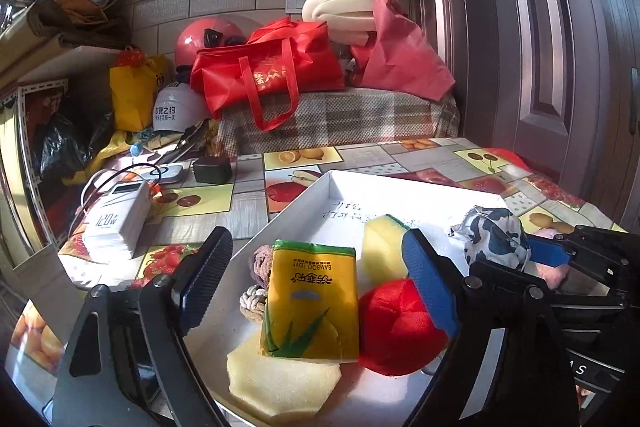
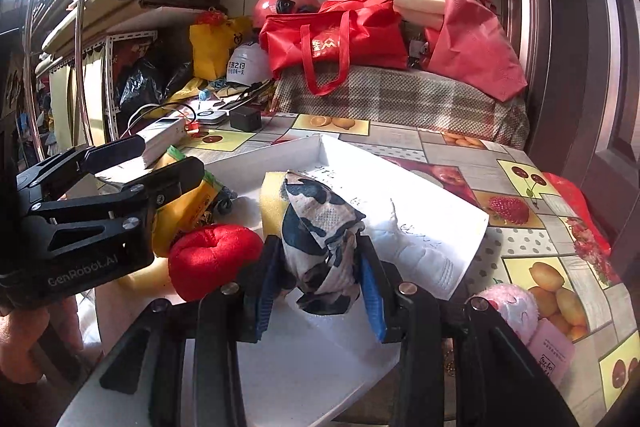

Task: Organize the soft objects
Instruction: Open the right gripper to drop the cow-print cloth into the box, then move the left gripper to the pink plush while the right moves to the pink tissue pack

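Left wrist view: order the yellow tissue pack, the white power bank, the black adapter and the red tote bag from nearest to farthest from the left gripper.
1. Yellow tissue pack: in the white tray, between the open fingers of the left gripper.
2. White power bank: on the table, left of the tray.
3. Black adapter: farther back on the table.
4. Red tote bag: on the checked cushion behind the table.

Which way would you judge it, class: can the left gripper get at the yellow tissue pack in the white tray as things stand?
Probably yes. The left gripper stands open with the yellow tissue pack lying uncovered between its fingers in the white tray; nothing blocks it.
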Demonstrator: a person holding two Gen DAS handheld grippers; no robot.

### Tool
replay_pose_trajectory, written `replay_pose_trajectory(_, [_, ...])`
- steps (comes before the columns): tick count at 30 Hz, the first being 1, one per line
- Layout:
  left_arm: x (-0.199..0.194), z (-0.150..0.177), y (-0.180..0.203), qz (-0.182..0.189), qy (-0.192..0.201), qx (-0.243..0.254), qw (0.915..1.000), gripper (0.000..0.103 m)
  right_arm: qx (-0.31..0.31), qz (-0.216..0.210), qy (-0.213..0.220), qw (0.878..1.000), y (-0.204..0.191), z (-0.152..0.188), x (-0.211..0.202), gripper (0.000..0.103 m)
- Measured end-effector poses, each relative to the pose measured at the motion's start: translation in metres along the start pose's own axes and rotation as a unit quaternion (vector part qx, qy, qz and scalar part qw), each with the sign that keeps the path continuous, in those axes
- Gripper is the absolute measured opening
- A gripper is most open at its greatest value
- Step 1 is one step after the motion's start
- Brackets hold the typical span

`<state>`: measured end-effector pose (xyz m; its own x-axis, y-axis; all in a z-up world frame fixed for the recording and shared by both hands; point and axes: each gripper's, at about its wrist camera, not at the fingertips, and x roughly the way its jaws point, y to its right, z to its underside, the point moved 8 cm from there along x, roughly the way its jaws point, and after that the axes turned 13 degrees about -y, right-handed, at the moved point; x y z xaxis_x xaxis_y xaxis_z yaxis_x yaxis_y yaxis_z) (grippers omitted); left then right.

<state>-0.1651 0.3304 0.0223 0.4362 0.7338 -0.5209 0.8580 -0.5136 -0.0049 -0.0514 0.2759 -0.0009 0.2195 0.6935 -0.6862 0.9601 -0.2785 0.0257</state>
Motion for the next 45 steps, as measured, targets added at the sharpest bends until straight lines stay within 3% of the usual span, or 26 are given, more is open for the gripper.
replay_pose_trajectory(2, [-0.005,-0.001,-0.001,0.000,0.013,-0.002,0.9999,0.103,-0.002,0.002,-0.003,1.000,0.000,0.000,0.002,0.067])
replay_pose_trajectory(3, [-0.006,-0.001,-0.002,0.002,0.015,-0.004,0.9999,0.103,-0.004,0.004,-0.006,1.000,-0.002,0.000,0.003,0.087])
replay_pose_trajectory(4, [-0.006,-0.001,-0.004,0.004,0.015,-0.008,0.9998,0.103,-0.005,0.007,-0.008,1.000,-0.002,0.000,0.004,0.097])
replay_pose_trajectory(6, [-0.005,-0.002,-0.006,0.008,0.014,-0.014,0.9998,0.103,-0.008,0.012,-0.007,1.000,-0.003,0.000,0.004,0.103])
replay_pose_trajectory(15, [-0.009,-0.001,-0.008,0.000,0.018,-0.020,0.9996,0.103,0.011,0.032,0.019,0.999,0.005,-0.001,-0.007,0.103])
replay_pose_trajectory(22, [-0.026,0.007,-0.012,-0.006,0.028,-0.045,0.9986,0.103,0.024,0.036,0.074,0.996,0.010,-0.001,-0.031,0.103])
replay_pose_trajectory(29, [-0.040,0.017,0.007,-0.011,0.020,-0.032,0.9992,0.103,0.022,0.042,0.065,0.997,0.011,0.018,-0.050,0.103])
replay_pose_trajectory(31, [-0.044,0.019,0.015,0.007,0.021,-0.031,0.9993,0.103,0.013,0.044,0.063,0.997,0.011,0.026,-0.057,0.103])
replay_pose_trajectory(34, [-0.043,0.025,0.037,0.086,-0.006,-0.017,0.9961,0.103,0.017,0.055,0.062,0.996,0.022,0.037,-0.070,0.103])
replay_pose_trajectory(36, [-0.046,0.028,0.056,0.107,-0.019,0.002,0.9941,0.103,0.033,0.051,0.064,0.996,0.039,0.045,-0.078,0.103])
replay_pose_trajectory(41, [-0.059,0.037,0.103,0.171,-0.032,0.058,0.9831,0.103,0.116,0.069,0.059,0.989,0.118,0.068,-0.099,0.103])
replay_pose_trajectory(45, [-0.061,0.046,0.137,0.200,-0.057,0.098,0.9733,0.103,0.183,0.091,0.001,0.979,0.183,0.091,-0.095,0.103])
